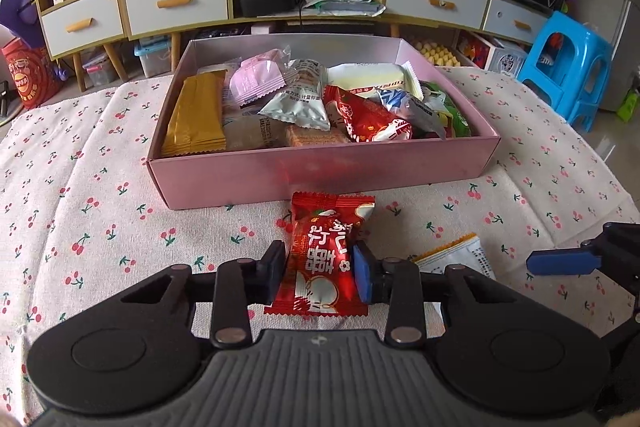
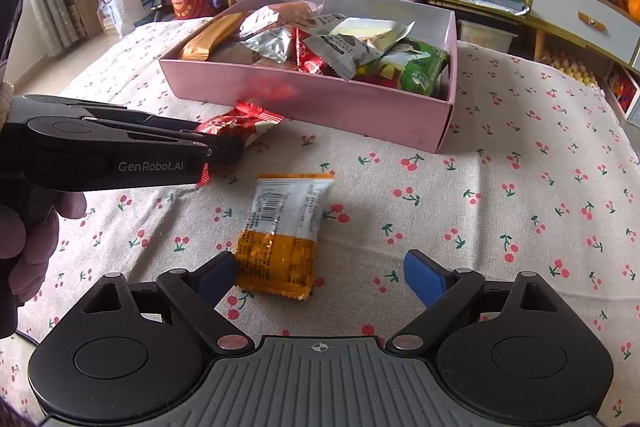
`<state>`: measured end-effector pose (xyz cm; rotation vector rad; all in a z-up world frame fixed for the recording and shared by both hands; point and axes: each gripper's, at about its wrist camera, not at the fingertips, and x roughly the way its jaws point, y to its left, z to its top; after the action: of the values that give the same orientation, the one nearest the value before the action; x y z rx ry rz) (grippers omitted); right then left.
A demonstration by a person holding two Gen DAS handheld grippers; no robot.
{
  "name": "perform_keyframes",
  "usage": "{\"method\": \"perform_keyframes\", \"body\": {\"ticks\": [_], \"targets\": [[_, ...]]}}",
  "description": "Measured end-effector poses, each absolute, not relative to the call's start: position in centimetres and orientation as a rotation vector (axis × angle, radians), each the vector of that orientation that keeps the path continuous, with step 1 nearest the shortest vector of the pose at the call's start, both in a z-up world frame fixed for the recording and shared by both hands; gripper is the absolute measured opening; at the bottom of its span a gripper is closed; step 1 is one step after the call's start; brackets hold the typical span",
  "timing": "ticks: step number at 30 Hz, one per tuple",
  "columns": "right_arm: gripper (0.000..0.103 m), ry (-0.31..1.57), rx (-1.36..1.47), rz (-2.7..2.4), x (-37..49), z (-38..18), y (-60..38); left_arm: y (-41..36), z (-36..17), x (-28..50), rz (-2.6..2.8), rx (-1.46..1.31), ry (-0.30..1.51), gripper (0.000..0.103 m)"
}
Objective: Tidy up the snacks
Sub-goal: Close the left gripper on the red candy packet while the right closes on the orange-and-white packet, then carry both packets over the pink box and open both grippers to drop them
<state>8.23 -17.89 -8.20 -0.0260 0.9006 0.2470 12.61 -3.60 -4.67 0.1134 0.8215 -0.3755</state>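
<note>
Left tongs (image 1: 316, 267) clamped on red snack packet (image 1: 324, 259) lying on tabletop; right tongs (image 2: 320, 281) spread wide, orange-white packet (image 2: 280, 239) touching left pad, ungripped. Cherry-print cloth (image 2: 500, 207) covers tabletop. Pink box (image 1: 320, 167) of snacks behind. Drawer cabinet (image 1: 160, 3), blue stool (image 1: 568, 67) beyond.

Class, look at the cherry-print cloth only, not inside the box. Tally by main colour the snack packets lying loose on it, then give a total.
Red packet: 1, between the jaws of the left gripper
Orange-and-white packet: 1, in front of the right gripper
Total: 2 outside the pink box
</note>
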Motion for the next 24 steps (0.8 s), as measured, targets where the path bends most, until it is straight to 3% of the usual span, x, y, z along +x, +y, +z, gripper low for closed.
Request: {"method": "perform_keyframes", "body": {"ticks": [15,24], "targets": [[0.092,0.896,-0.061,0.204,9.3,-8.3,-15.7,-0.3,-4.2,12.2,-0.345,0.126,0.845,0.033],[0.071,0.904,-0.069,0.221,9.2,-7.7,-15.1,-0.1,-4.2,12.3,-0.346,0.127,0.851,0.033]]}}
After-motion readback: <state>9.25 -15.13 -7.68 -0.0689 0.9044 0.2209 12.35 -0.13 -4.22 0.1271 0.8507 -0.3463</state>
